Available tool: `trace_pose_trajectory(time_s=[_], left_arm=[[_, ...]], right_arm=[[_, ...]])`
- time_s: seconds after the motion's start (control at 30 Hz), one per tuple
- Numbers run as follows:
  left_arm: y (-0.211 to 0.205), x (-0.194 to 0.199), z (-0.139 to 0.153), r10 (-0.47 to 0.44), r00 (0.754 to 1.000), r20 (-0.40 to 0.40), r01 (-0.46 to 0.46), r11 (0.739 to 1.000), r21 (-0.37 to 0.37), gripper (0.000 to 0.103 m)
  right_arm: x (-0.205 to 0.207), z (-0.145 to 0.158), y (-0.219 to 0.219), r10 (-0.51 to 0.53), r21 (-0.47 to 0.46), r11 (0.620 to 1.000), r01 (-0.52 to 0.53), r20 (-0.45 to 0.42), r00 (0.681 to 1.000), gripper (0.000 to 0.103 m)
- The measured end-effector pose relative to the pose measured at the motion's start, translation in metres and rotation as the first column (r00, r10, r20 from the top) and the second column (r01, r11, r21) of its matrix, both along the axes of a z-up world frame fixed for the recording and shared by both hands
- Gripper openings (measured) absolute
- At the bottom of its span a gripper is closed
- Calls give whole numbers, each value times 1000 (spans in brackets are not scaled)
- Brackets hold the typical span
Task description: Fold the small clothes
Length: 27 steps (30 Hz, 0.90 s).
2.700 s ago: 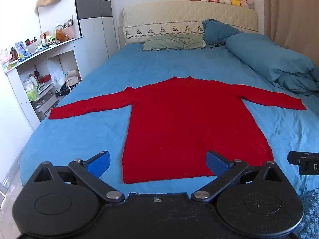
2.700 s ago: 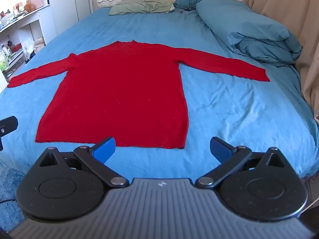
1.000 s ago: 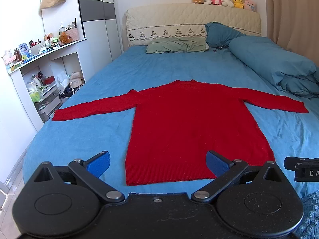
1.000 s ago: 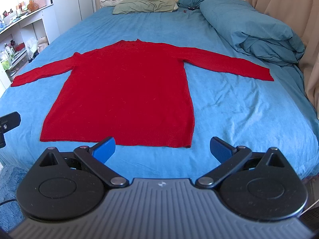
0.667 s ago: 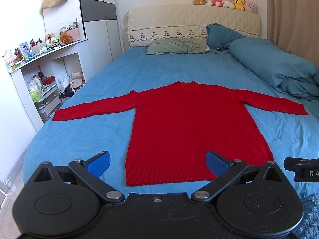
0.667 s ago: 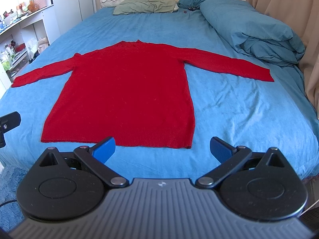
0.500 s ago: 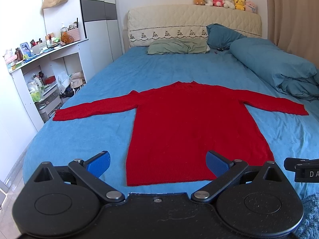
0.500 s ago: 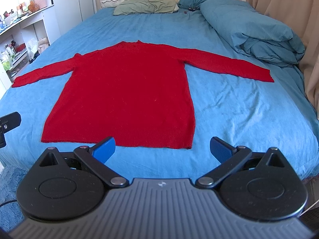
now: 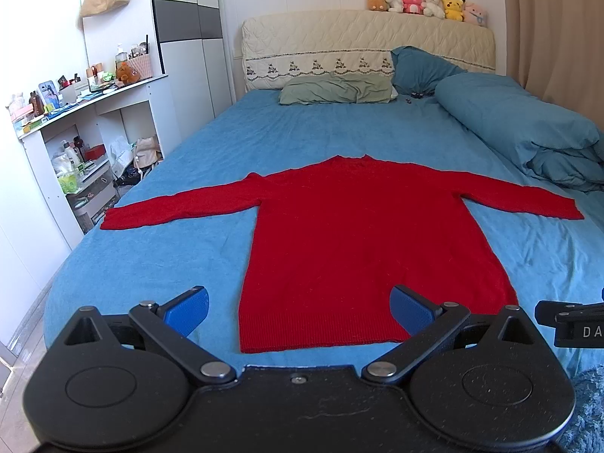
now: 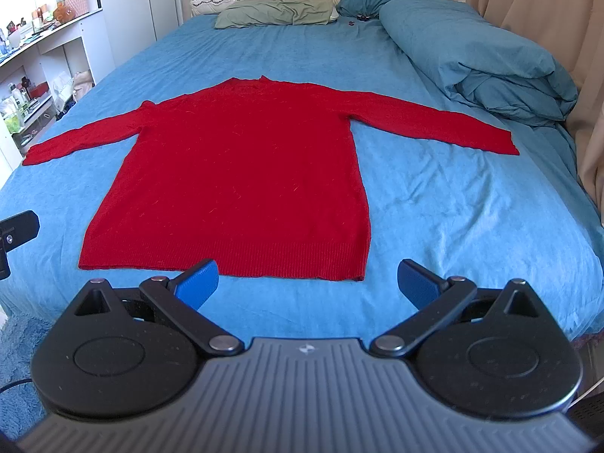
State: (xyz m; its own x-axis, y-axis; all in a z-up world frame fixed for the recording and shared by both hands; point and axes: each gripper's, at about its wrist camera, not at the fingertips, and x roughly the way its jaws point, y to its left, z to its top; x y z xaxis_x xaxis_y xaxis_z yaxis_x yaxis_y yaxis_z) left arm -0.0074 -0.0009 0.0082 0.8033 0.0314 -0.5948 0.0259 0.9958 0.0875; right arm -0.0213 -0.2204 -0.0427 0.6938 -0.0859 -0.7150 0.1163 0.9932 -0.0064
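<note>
Ahead of both wide-open, empty grippers, left [image 9: 298, 307] and right [image 10: 307, 279], lies the flat red sweater [image 10: 241, 173].

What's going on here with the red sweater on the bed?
A person holds two sets of tongs at the foot of the bed. A red sweater lies flat on it, sleeves spread. The left tongs and right tongs are open near the hem, touching nothing. No fold has been made yet.
</note>
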Motion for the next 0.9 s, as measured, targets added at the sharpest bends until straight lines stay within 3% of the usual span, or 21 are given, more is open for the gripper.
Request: trace_pose_trajectory(time_s=[0.6, 0.9], left_arm=[[0, 1, 9, -3, 1000, 7, 3, 1000, -15, 103], [-25, 57, 50, -14, 995, 100, 14, 1000, 0, 103]], right_arm=[[0, 11, 0, -9, -1, 1000, 9, 12, 1000, 103], [38, 44, -45, -67, 27, 998, 65, 89, 994, 103]])
